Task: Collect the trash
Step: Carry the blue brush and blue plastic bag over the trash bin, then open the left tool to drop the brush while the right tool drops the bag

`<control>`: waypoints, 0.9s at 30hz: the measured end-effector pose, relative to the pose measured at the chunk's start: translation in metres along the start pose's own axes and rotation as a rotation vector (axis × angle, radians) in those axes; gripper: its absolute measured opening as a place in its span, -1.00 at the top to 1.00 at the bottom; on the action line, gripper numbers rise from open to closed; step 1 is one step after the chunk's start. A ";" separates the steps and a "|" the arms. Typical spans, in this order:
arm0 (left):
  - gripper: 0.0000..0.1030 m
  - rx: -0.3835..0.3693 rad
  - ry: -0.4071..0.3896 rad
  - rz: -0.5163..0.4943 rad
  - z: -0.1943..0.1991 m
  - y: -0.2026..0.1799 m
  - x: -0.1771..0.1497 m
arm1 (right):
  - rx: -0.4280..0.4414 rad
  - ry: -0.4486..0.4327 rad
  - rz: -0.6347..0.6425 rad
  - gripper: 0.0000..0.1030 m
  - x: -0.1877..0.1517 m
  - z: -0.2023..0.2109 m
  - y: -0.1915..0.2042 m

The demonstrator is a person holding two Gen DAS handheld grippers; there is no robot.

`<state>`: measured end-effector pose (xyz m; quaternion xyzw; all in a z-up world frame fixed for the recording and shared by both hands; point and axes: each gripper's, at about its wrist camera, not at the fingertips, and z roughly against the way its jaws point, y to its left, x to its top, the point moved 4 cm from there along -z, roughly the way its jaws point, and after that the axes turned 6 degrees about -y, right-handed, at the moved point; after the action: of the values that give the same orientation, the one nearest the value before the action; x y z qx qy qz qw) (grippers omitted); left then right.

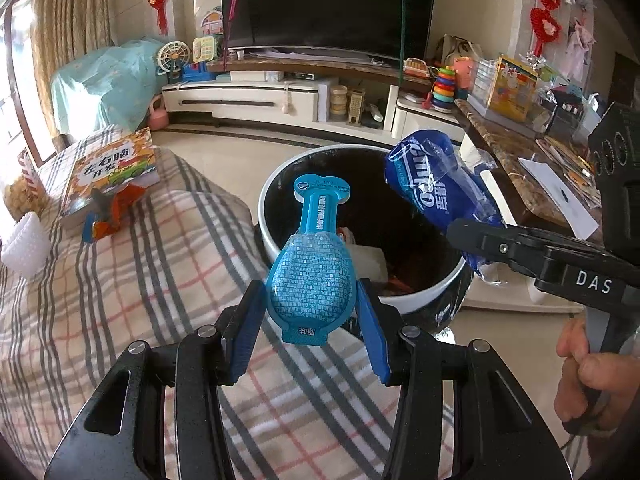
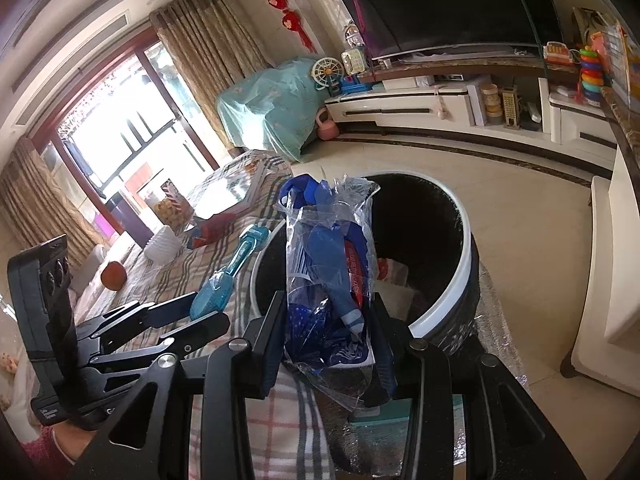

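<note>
Trash bin, round, black, white-rimmed, waits: our left tool clamps a light-blue plastic blister pack, our right tool a crumpled blue-and-clear wrapper; next we release over it.

Two wrist cameras, both close over the trash bin

Each looks forward and down along its own fingers toward the TV; both share the bin, the plaid-covered table, and each catches the other gripper at its side.
</note>
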<state>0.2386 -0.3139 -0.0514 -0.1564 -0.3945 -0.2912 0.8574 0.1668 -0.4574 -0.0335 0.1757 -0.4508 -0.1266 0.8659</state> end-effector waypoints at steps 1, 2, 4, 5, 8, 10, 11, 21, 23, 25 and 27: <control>0.12 -0.002 -0.001 0.001 -0.001 0.000 0.002 | -0.002 0.002 0.000 0.24 0.001 -0.001 -0.001; 0.12 -0.003 -0.001 0.001 -0.002 0.000 0.003 | -0.002 0.003 -0.002 0.24 0.002 -0.002 -0.002; 0.12 -0.003 -0.001 -0.003 -0.004 -0.001 0.006 | -0.008 0.008 -0.003 0.23 0.003 -0.004 -0.003; 0.12 -0.004 -0.001 -0.005 -0.005 -0.003 0.008 | -0.008 0.009 -0.002 0.23 0.005 -0.005 -0.004; 0.12 -0.005 0.001 -0.009 -0.010 -0.005 0.012 | -0.013 0.012 -0.002 0.23 0.009 -0.009 -0.007; 0.12 -0.008 0.004 -0.009 -0.013 -0.006 0.014 | -0.018 0.013 -0.003 0.23 0.011 -0.012 -0.009; 0.12 -0.009 0.005 -0.007 -0.015 -0.006 0.015 | -0.020 0.014 -0.004 0.23 0.011 -0.012 -0.010; 0.12 -0.017 0.023 -0.003 -0.031 -0.006 0.023 | -0.039 0.036 -0.010 0.22 0.023 -0.025 -0.022; 0.12 -0.022 0.027 0.002 -0.034 -0.006 0.024 | -0.042 0.044 -0.011 0.21 0.023 -0.028 -0.024; 0.11 -0.026 0.030 0.004 -0.037 -0.006 0.025 | -0.046 0.051 -0.014 0.18 0.024 -0.031 -0.026; 0.11 -0.038 0.035 0.010 -0.040 -0.005 0.026 | -0.042 0.059 -0.026 0.14 0.024 -0.035 -0.028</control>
<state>0.2721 -0.3478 -0.0574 -0.1694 -0.3732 -0.2968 0.8625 0.2070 -0.4857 -0.0462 0.1668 -0.4202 -0.1420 0.8806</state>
